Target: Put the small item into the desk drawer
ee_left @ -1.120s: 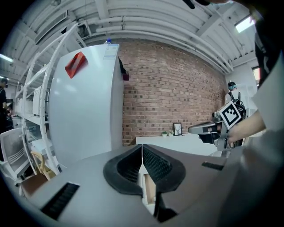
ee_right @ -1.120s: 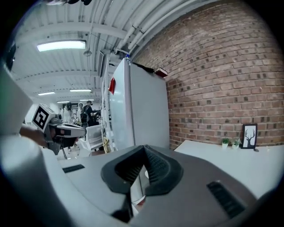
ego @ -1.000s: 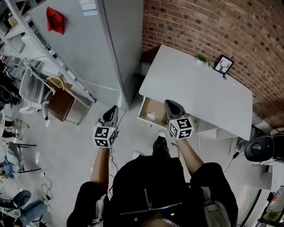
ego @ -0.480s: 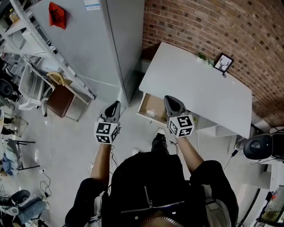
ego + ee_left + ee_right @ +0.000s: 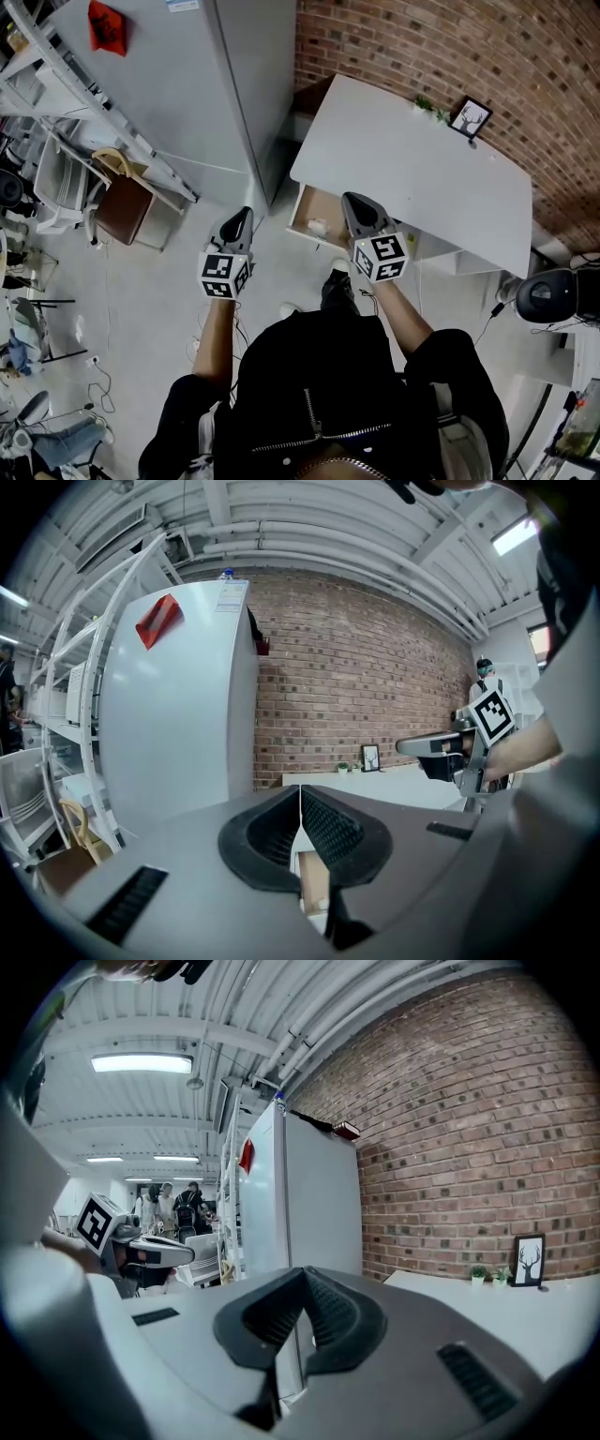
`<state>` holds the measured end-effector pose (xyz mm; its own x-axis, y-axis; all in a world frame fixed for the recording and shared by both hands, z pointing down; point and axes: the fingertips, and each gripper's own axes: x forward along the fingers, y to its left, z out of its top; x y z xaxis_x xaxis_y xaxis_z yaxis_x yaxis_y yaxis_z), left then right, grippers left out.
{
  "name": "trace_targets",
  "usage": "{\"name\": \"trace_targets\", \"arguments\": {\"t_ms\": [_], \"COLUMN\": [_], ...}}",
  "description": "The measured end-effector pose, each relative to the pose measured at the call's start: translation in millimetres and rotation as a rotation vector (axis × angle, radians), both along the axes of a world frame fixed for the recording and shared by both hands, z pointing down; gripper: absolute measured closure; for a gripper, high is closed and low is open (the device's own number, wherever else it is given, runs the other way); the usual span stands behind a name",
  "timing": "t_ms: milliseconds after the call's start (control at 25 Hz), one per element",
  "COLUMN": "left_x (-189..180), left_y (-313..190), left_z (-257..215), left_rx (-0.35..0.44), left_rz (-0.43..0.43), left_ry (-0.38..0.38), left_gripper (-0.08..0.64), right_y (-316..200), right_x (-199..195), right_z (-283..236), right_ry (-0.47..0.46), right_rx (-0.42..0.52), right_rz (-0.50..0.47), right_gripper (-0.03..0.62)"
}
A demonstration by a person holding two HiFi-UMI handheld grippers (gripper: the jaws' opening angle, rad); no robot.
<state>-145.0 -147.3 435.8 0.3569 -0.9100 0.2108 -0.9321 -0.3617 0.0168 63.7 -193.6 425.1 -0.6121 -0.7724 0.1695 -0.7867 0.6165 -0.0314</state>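
Note:
In the head view a white desk (image 5: 422, 178) stands against a brick wall, and its wooden drawer (image 5: 302, 214) is pulled open at the near left corner. A small white item (image 5: 317, 226) lies inside the drawer. My right gripper (image 5: 352, 202) hangs over the drawer's right part, shut and empty, its pads meeting in the right gripper view (image 5: 302, 1288). My left gripper (image 5: 244, 217) is held over the floor left of the drawer. It is also shut with nothing between its pads (image 5: 300, 803).
A tall grey cabinet (image 5: 187, 84) stands left of the desk. A framed picture (image 5: 472, 117) and a small plant (image 5: 427, 106) sit at the desk's far edge. A brown chair (image 5: 122, 220) and metal racks fill the left. A black round object (image 5: 548, 295) sits at the right.
Both grippers have drifted slightly forward toward the desk. The drawer and the item in it have not moved. Both stay shut.

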Motion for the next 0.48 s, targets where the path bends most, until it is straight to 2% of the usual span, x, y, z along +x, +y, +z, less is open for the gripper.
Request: {"name": "trace_targets", "arguments": {"t_ms": [480], "left_x": [5.1], "left_y": [4.3], "left_z": [13.3], "left_rx": [-0.034], "left_rz": [0.004], "left_ry": [0.003], "left_gripper": [0.538], "right_y": [3.2], "right_x": [10.0], "right_z": [14.4], "right_ry": [0.012], "right_rx": [-0.032], "right_rz": [0.010], "right_gripper": [0.588]}}
